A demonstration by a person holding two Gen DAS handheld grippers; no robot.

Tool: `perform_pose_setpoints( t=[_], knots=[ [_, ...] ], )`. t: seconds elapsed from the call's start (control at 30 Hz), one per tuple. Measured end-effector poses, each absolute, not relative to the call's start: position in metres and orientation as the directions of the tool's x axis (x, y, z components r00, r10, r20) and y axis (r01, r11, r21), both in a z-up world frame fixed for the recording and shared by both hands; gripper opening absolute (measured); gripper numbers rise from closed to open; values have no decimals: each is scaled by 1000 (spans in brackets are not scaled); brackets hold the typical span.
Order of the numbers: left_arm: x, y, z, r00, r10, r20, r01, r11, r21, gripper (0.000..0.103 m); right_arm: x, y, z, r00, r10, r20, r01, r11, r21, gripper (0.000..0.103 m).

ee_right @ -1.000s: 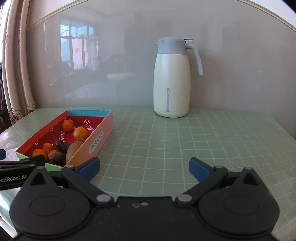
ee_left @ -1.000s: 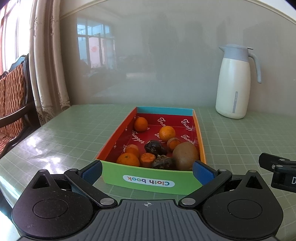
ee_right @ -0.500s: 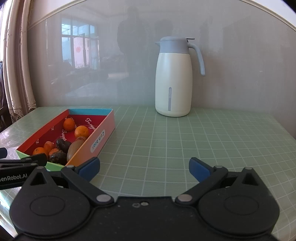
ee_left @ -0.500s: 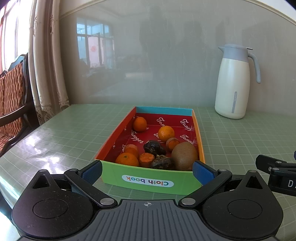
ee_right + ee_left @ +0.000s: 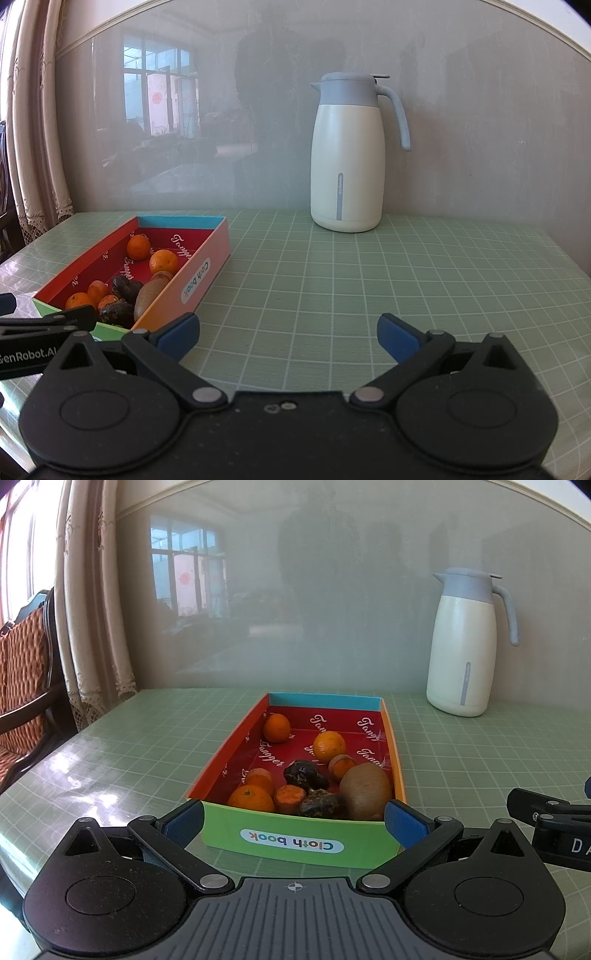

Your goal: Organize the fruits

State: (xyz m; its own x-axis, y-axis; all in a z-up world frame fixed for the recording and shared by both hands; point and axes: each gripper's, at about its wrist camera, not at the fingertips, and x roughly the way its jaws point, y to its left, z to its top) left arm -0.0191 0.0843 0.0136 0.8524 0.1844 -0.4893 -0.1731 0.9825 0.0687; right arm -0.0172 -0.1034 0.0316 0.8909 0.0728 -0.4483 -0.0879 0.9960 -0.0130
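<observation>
A shallow cardboard box (image 5: 295,840) with a green front wall labelled "Cloth book" lies on the table, straight ahead in the left wrist view. It holds several small oranges (image 5: 328,746), dark wrinkled fruits (image 5: 304,773) and a brown kiwi (image 5: 365,790). My left gripper (image 5: 294,819) is open, its blue pads on either side of the box's front wall, not touching it. The right wrist view shows the same box (image 5: 201,278) at the left. My right gripper (image 5: 288,334) is open over bare mat, with nothing between its fingers.
A white jug with a grey-blue lid (image 5: 347,155) stands at the back by the wall, also in the left wrist view (image 5: 465,646). A green gridded mat (image 5: 369,280) covers the table. A wooden chair (image 5: 26,686) and curtain stand past the left edge.
Both views have shifted only slightly; the box sits a touch lower and nearer in the left wrist view. Both grippers stay open.
</observation>
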Motion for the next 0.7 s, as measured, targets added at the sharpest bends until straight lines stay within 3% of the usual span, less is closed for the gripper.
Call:
perform_pose_setpoints(
  t=[0.7],
  knots=[
    [-20,81,14,857,167,-488,-148,986,77,103,-17,-104,32,890,76,-449,-91,996,-12,103]
  ],
)
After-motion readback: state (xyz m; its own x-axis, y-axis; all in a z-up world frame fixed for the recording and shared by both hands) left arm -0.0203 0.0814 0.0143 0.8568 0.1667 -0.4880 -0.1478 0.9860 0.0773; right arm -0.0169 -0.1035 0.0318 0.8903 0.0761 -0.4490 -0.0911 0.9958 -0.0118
